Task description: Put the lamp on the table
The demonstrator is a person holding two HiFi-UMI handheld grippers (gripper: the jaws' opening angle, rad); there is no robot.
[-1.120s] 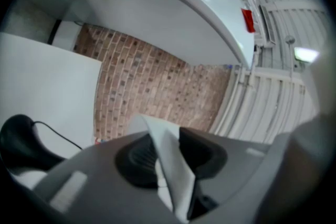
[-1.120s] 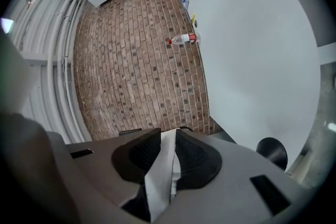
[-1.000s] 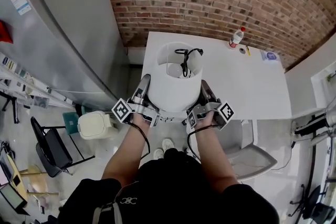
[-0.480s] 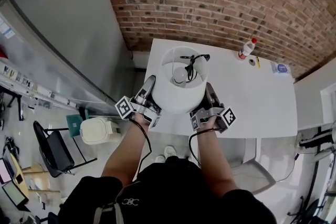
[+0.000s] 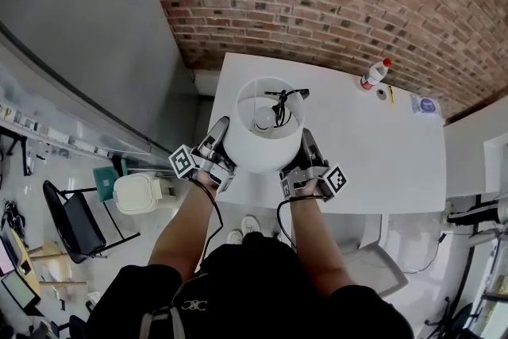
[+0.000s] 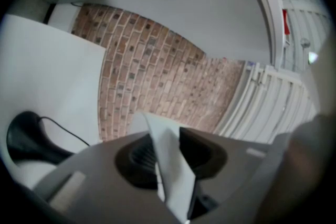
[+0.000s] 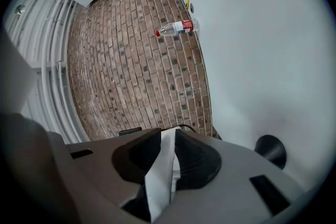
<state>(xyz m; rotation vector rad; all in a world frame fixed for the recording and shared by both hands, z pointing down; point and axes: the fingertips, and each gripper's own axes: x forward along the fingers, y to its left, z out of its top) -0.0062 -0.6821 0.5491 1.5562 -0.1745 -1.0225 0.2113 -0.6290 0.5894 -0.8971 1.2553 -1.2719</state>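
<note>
You hold the lamp (image 5: pixel 268 140) by its white shade, one side in each gripper. The left gripper (image 5: pixel 217 131) has its jaws clamped on the shade's wall, which runs up between them. The right gripper (image 5: pixel 308 143) pinches the opposite wall the same way. Compared with a second ago, the lamp has travelled from the near edge of the counter (image 5: pixel 373 147) to well over its top, and both grips are unchanged. A bottle (image 5: pixel 375 74) stands beyond the right jaws, well apart.
</note>
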